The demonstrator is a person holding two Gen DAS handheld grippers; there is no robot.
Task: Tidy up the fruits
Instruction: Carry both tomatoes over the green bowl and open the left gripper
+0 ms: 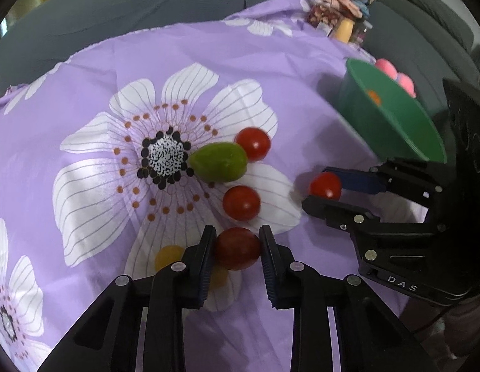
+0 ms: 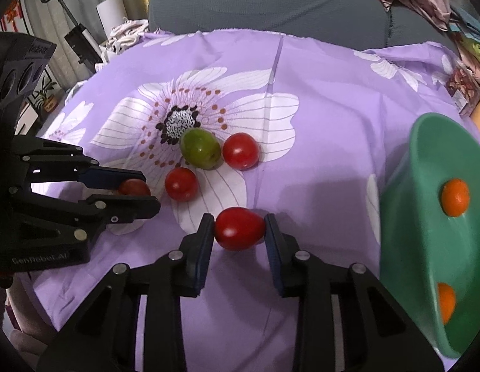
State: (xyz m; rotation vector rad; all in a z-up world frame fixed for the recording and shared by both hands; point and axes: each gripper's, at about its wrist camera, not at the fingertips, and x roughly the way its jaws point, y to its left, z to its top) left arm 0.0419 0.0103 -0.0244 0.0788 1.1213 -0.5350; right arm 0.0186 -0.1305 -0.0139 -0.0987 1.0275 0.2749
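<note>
My left gripper (image 1: 237, 241) is shut on a dark red cherry tomato (image 1: 237, 249) that sits on the purple flowered cloth (image 1: 177, 49). In the right wrist view that gripper (image 2: 140, 193) shows at the left edge, with its tomato (image 2: 132, 187) partly hidden. A second red tomato (image 2: 240, 228) is pinched between the pads of my right gripper (image 2: 240, 226), seen from the side in the left wrist view as the right gripper (image 1: 320, 186). Two loose red tomatoes (image 2: 241, 151) (image 2: 181, 184) and a green fruit (image 2: 200, 148) lie between them. A green bowl (image 2: 426, 248) at the right holds two orange fruits (image 2: 455, 197).
The cloth covers a table in front of a grey sofa (image 2: 271, 3). A pile of clothes and packets (image 1: 339, 0) lies at the back right. Pink balls (image 1: 385, 66) sit behind the bowl (image 1: 404, 130). A white roll and a stand (image 2: 111, 9) are at the far left.
</note>
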